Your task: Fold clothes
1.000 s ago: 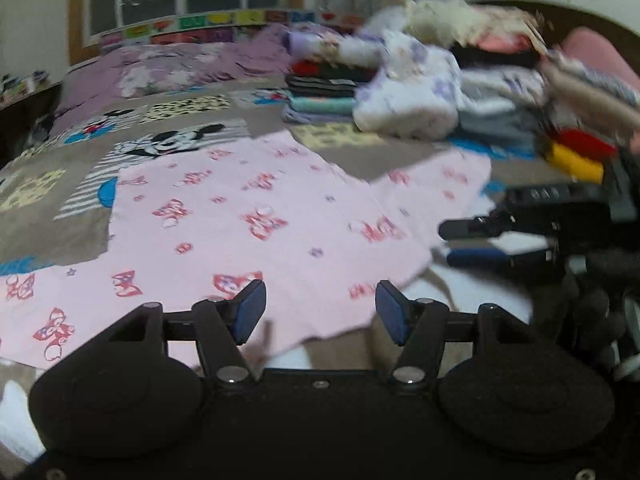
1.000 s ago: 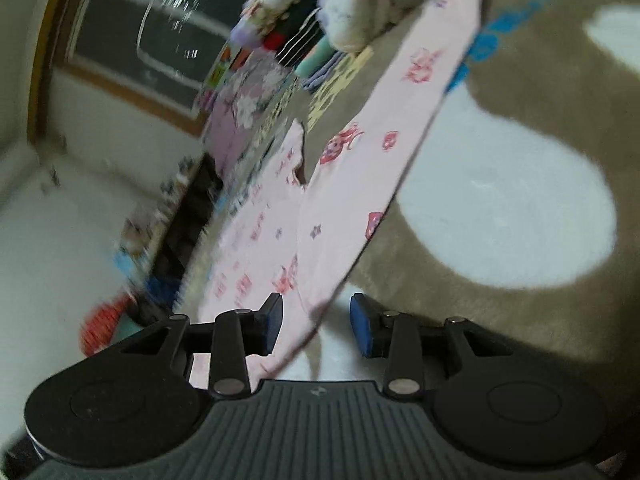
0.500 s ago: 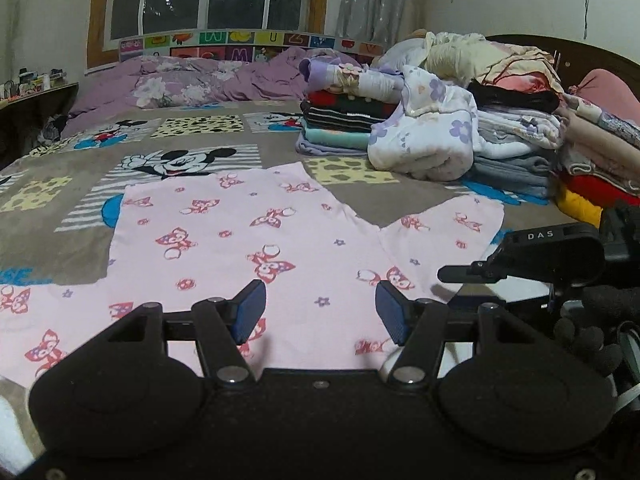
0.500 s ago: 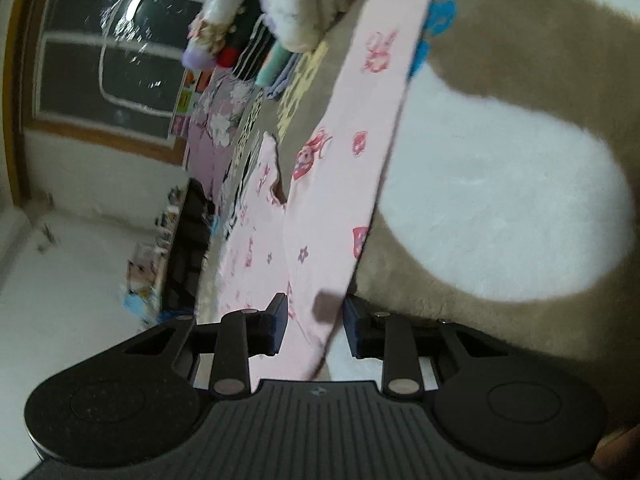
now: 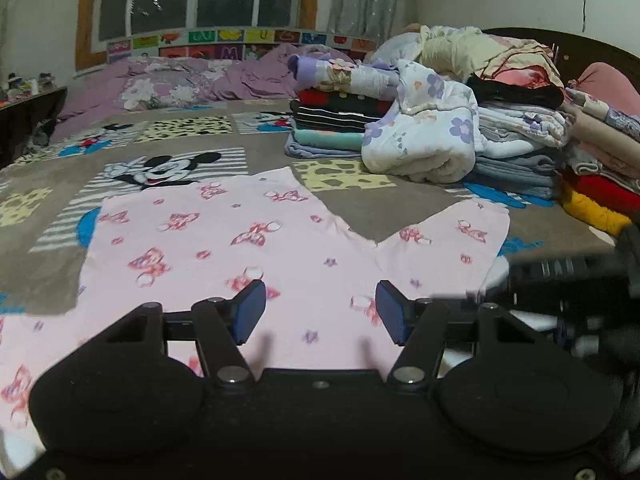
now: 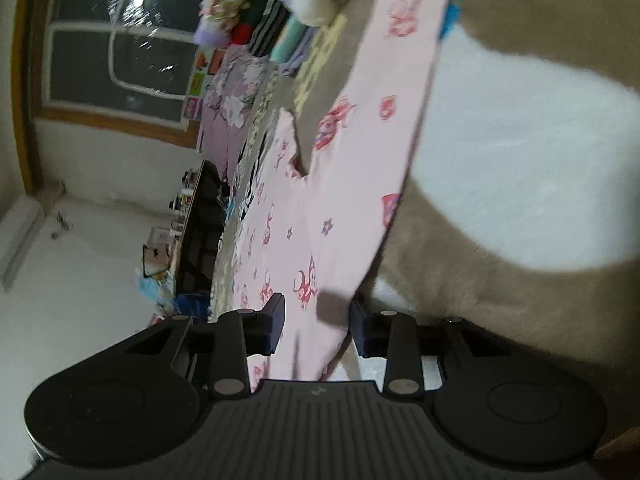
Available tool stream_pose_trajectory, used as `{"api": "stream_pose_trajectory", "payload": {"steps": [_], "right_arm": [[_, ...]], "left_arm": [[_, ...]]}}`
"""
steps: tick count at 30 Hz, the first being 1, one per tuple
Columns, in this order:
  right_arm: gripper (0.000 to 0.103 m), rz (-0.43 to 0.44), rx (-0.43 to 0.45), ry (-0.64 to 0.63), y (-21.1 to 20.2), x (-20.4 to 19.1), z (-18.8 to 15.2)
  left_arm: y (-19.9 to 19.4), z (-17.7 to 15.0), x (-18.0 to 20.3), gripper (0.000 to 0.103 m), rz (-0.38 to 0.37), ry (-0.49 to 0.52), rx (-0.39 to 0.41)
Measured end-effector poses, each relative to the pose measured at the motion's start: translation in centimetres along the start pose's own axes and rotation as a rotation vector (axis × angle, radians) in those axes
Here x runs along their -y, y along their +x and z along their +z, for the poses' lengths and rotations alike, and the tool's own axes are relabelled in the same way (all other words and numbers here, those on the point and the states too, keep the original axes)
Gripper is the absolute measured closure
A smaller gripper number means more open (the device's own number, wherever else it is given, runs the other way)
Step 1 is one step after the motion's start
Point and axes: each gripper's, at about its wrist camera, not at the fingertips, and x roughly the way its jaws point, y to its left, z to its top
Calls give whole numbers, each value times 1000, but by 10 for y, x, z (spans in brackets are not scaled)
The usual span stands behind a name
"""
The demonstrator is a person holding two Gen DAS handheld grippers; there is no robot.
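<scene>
A pink garment (image 5: 240, 248) printed with red butterflies lies spread flat on the bed. My left gripper (image 5: 320, 314) hovers open just above its near edge, with nothing between the blue pads. In the right wrist view, which is rolled sideways, the same pink garment (image 6: 344, 184) runs away from me. My right gripper (image 6: 317, 330) is open and straddles the garment's side edge, with cloth lying between the fingers. In the left wrist view the right tool shows as a blurred black body (image 5: 568, 276) at the garment's right corner.
The brown cartoon-print blanket (image 5: 192, 148) covers the bed. A pile of folded and bundled clothes (image 5: 420, 132) fills the back right, up to a dark headboard (image 5: 580, 44). A purple quilt (image 5: 180, 80) lies under the window. A dark side table (image 5: 24, 120) stands left.
My left gripper has come down and forward over the garment's near edge. My right gripper has slid in along the side edge, so cloth now sits between its fingers. Both stay open.
</scene>
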Motion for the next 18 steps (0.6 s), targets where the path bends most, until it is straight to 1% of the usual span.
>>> {"api": "stream_pose_trajectory", "payload": {"steps": [2, 3, 5, 8, 11, 13, 15, 17, 18], "right_arm": [[72, -12, 38, -45, 1, -3, -6], [76, -22, 53, -70, 2, -4, -9], [80, -40, 77, -121, 7, -8, -11], [80, -50, 108, -193, 14, -13, -16], [80, -66, 125, -283, 21, -20, -20], [81, -78, 132, -330, 22, -24, -21], [89, -91, 137, -343, 22, -23, -21], [95, -106, 139, -348, 20, -21, -22], [95, -111, 138, -353, 21, -21, -22]], "left_arm": [[12, 14, -2, 43, -12, 4, -21], [21, 22, -4, 43, -10, 13, -44], [39, 39, -7, 43, -4, 9, -80], [68, 65, -12, 43, 8, -14, -126], [101, 87, -12, 43, -1, -45, -181], [122, 100, -9, 43, 13, -42, -204], [143, 112, -5, 44, 28, -36, -227], [164, 119, 0, 45, 53, -3, -261], [174, 123, 3, 48, 65, 14, -277]]}}
